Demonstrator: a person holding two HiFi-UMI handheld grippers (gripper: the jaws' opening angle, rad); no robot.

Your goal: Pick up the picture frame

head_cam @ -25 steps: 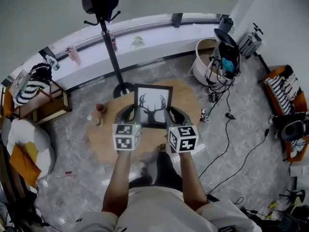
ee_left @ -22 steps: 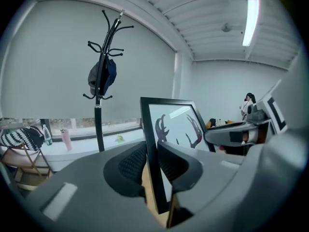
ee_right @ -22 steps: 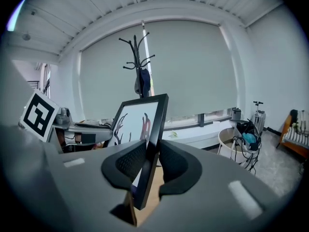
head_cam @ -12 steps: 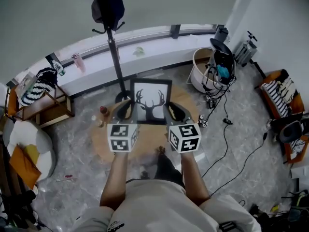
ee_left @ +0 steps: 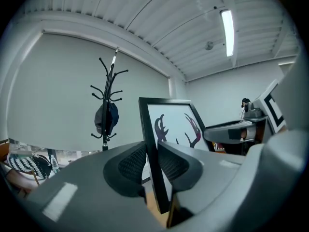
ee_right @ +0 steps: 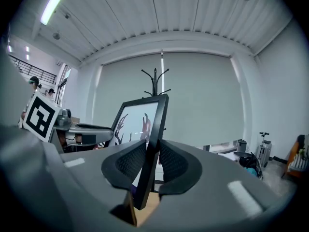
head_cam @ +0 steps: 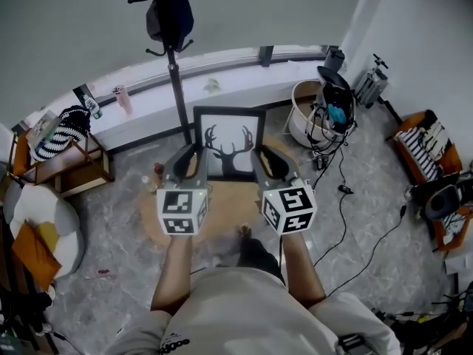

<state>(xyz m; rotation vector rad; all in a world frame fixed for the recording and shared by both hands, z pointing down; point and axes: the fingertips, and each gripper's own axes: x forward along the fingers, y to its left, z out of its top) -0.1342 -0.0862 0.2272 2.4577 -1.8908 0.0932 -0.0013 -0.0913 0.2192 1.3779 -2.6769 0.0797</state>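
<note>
A black picture frame (head_cam: 228,143) with a white print of dark antlers is held up in the air between both grippers, well above the round wooden table (head_cam: 222,207). My left gripper (head_cam: 188,163) is shut on the frame's left edge (ee_left: 153,166), its ribbed pads pressed to both faces. On the right edge (ee_right: 150,158) my right gripper (head_cam: 264,163) is shut the same way. The frame stands upright and faces me. Each gripper view shows the other gripper across the print.
A black coat stand (head_cam: 171,28) with a dark bag rises just behind the frame. Two small bottles (head_cam: 154,174) stand on the table's left. A round basket (head_cam: 301,109), a black bag (head_cam: 334,95) and cables lie to the right; a low wooden shelf (head_cam: 63,161) to the left.
Both grippers have lifted the frame straight up from just over the table, and it has tipped more upright. The grips on its two edges are unchanged.
</note>
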